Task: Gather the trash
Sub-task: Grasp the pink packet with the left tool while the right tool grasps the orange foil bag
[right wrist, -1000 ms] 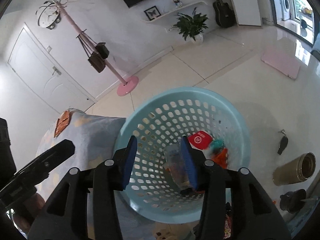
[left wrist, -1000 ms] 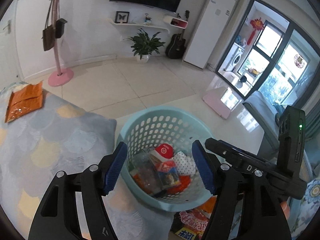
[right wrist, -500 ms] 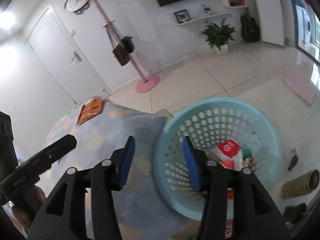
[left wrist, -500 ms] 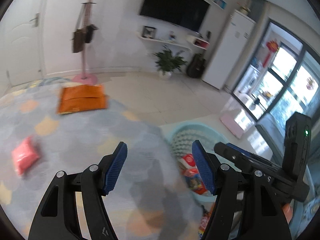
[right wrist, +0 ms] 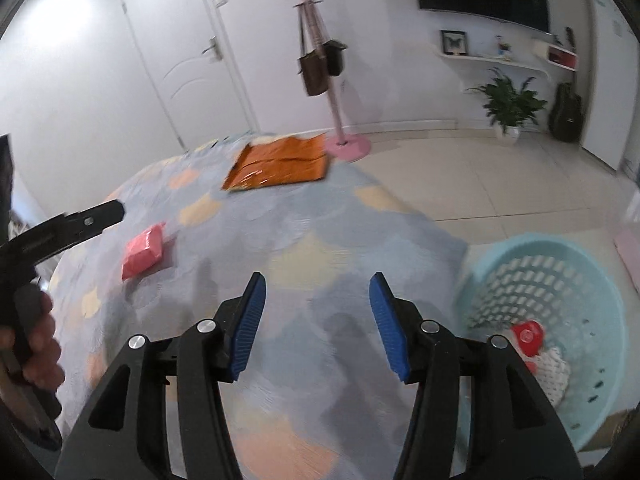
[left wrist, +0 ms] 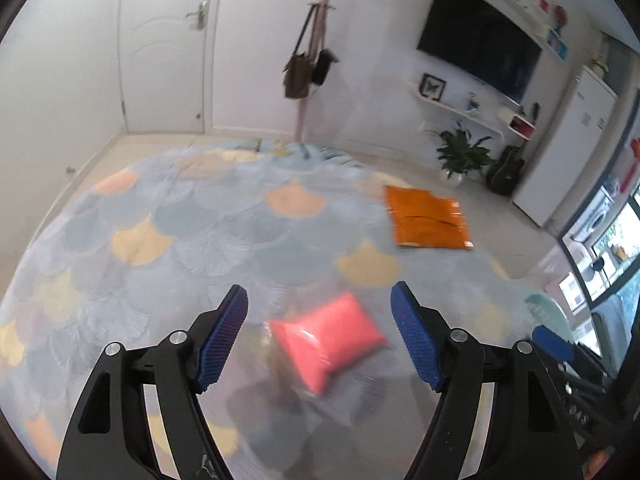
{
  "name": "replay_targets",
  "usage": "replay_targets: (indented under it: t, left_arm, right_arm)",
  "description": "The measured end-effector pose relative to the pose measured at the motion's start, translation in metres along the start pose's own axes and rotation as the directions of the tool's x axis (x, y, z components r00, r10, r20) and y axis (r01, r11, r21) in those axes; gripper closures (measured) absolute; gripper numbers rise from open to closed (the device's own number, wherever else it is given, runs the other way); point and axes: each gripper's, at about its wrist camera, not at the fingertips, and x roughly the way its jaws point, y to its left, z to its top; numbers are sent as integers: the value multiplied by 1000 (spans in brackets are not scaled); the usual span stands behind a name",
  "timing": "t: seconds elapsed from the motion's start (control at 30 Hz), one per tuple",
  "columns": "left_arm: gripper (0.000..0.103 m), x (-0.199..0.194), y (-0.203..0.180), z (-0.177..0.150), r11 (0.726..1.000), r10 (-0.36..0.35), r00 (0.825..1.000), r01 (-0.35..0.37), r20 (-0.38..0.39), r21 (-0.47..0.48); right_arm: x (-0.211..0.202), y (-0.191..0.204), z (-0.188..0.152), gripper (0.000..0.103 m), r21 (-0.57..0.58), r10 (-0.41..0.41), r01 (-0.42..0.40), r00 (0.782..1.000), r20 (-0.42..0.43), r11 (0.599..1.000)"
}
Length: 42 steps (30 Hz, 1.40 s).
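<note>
Done: several wrappers are lying in the pale-blue perforated plastic basket [right wrist: 568,280] off the bed's corner | Left: pink plastic pouch [left wrist: 326,338] and orange foil bag [left wrist: 426,216] are lying on the scallop-patterned bedspread [left wrist: 200,240], bag near its far edge | left gripper [left wrist: 320,336] is being opened over the pouch, untouched; right gripper [right wrist: 316,320] is being spread, empty.

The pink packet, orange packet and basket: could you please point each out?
pink packet [left wrist: 328,340], left wrist view, middle of its face
orange packet [left wrist: 428,216], left wrist view, middle of its face
basket [right wrist: 532,276], right wrist view, perforated inner wall
</note>
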Motion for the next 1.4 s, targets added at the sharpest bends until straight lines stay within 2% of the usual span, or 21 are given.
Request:
replay_targets:
  t: [0.1,0.2,0.27,0.43,0.57,0.7,0.77,0.87,0.9,0.93,0.97,1.03,1.1,1.17,1.2,1.27,1.4]
  left_arm:
    - [31,17,14,2,996,-67,998,66,-19,-64]
    - [31,30,23,-1,983,-134,990,128,-38,-132]
    - [30,30,16,-4,988,-120,992,115,-36,-99]
    - [30,20,-7,-23,991,-132,985,131,-109,-11]
    - [29,11,-21,-41,994,-83,986,92,-143,56]
    - [29,16,-32,-40,993,21,989,-3,-148,118]
    - [29,23,-35,-38,985,99,985,-77,-139,151]
    - [36,26,-38,-38,973,135,984,-110,-112,204]
    - [43,26,-38,-38,966,156,983,-131,-99,223]
    - [55,26,-39,-37,963,163,983,-138,-89,232]
    - [65,24,-38,-38,962,145,986,-122,-77,244]
    - [66,21,-34,-36,967,116,991,-99,-60,233]
    - [66,15,-24,-38,982,62,998,-55,-33,181]
    - [66,1,-13,-38,992,14,999,-17,30,129]
    - [66,-4,-12,-39,993,3,999,-9,53,116]
    - [66,-14,-4,-41,997,0,995,-8,99,81]
    - [66,-17,2,-40,999,8,994,-13,111,45]
  right_arm:
    - [12,11,-1,52,-49,-11,10,1000,-28,999]
    - [15,15,-2,52,-58,22,-24,999,-39,998]
    - [16,14,-4,52,-61,46,-50,998,-53,997]
    - [16,16,-4,52,-79,79,-84,995,-56,993]
    - [17,14,-3,48,-67,76,-80,995,-63,995]
    - [21,-1,-1,47,10,105,-104,991,-81,994]
    - [20,-7,1,47,34,130,-128,988,-85,991]
    - [22,-5,6,47,33,118,-115,988,-97,993]
    - [25,-3,10,47,26,105,-103,989,-103,994]
    - [29,-3,15,47,28,98,-95,990,-106,995]
    - [32,-3,22,47,37,91,-87,990,-105,995]
    - [38,-1,37,47,49,64,-60,994,-88,997]
    - [41,3,54,46,27,22,-21,998,-53,999]
    - [48,3,69,33,30,5,-5,1000,-27,1000]
    - [55,1,78,32,42,-7,8,1000,-16,999]
    - [71,0,93,32,45,-23,24,999,-23,999]
    - [109,2,113,32,48,-19,21,998,-59,999]
